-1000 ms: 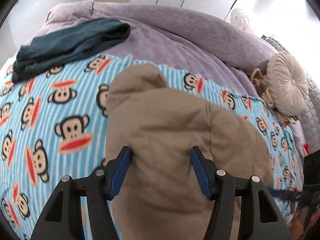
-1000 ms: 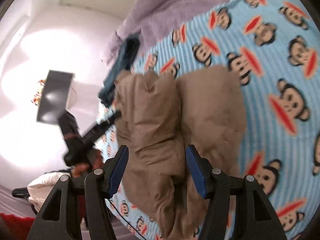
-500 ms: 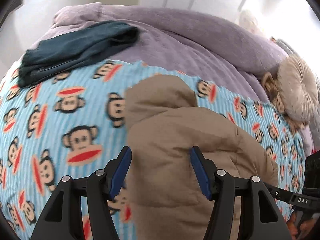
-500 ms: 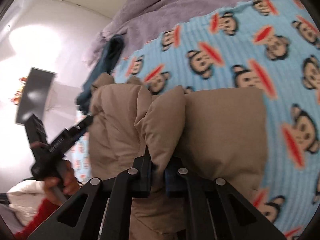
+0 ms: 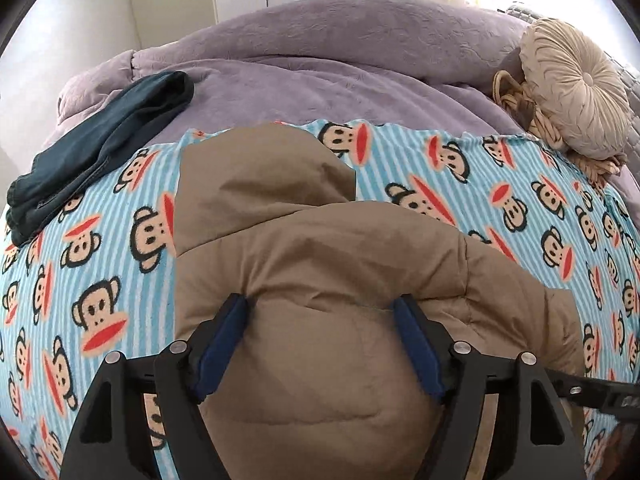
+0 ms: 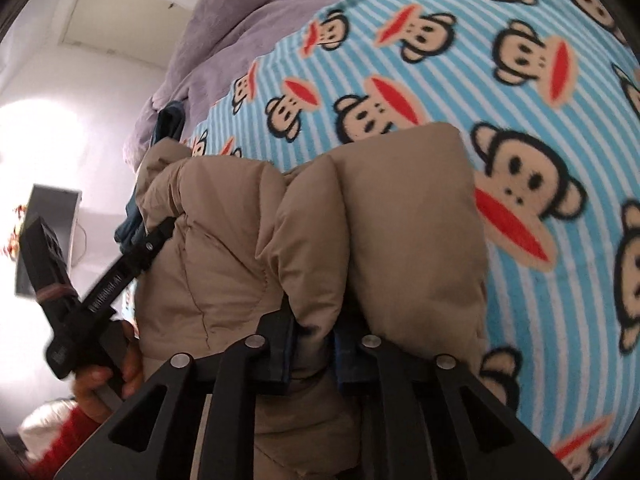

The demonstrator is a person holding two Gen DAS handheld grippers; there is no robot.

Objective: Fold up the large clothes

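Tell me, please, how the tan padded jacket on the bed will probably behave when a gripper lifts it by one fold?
The tan jacket looks puffy and quilted, so it is probably light for its bulk. It bulges around the right gripper, whose jaws are opening on a pinched ridge, so it likely springs back. It lies soft on the monkey blanket, so unheld parts would probably droop.

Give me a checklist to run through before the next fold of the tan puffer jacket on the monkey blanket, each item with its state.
1. Right gripper has hold of a ridge of the tan puffer jacket: ok for now, fabric sits between its jaws, but they are opening.
2. Left gripper grips the jacket: not ok, its jaws straddle the padding and are opening.
3. Hood lies flat on the monkey blanket: ok.
4. Dark blue garment clear of the jacket: ok, apart at the far left.
5. Round cushion out of the way: ok.
6. Jacket's near edge aligned: cannot tell, hidden beneath the grippers.
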